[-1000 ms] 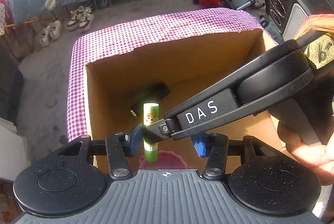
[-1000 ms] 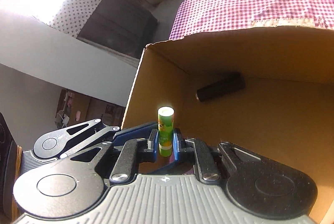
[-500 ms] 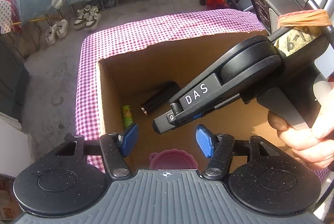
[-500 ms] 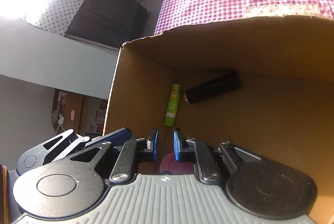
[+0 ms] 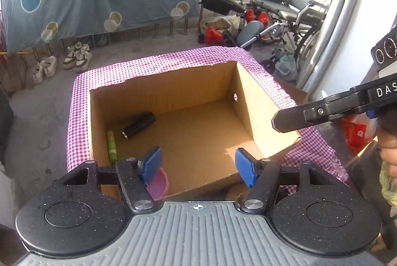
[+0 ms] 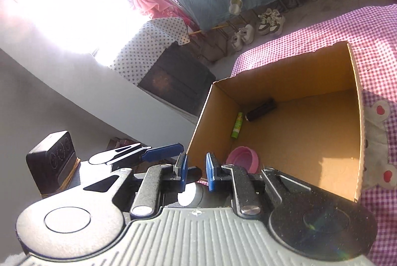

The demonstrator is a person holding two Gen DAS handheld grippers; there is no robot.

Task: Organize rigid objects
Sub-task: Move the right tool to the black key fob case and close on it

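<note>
Covering the table, a checked cloth (image 5: 158,67) sits under a cardboard box (image 5: 258,102); shoes (image 5: 77,57) line the floor. Box holds a green tube (image 5: 112,145), black cylinder (image 5: 139,124), pink bowl (image 6: 244,159). Left gripper (image 5: 198,165) spread and empty, jaws just opening; right gripper (image 6: 196,171) nearly pressed together, empty.

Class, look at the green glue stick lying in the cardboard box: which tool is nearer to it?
Left. The left tool hangs over the box's near edge, close above the green glue stick; the right tool is off past the box's right wall.

- Left gripper (image 5: 198,164) sits over the box (image 5: 163,92) edge, jaws have just been opening, nothing between them.
- Inside: green tube (image 5: 112,146) lying by the left wall, black cylinder (image 5: 139,125) just beside it, pink bowl (image 5: 158,182) in the near corner.
- Right gripper (image 5: 279,121) pokes in from the right, clear of the box.
</note>
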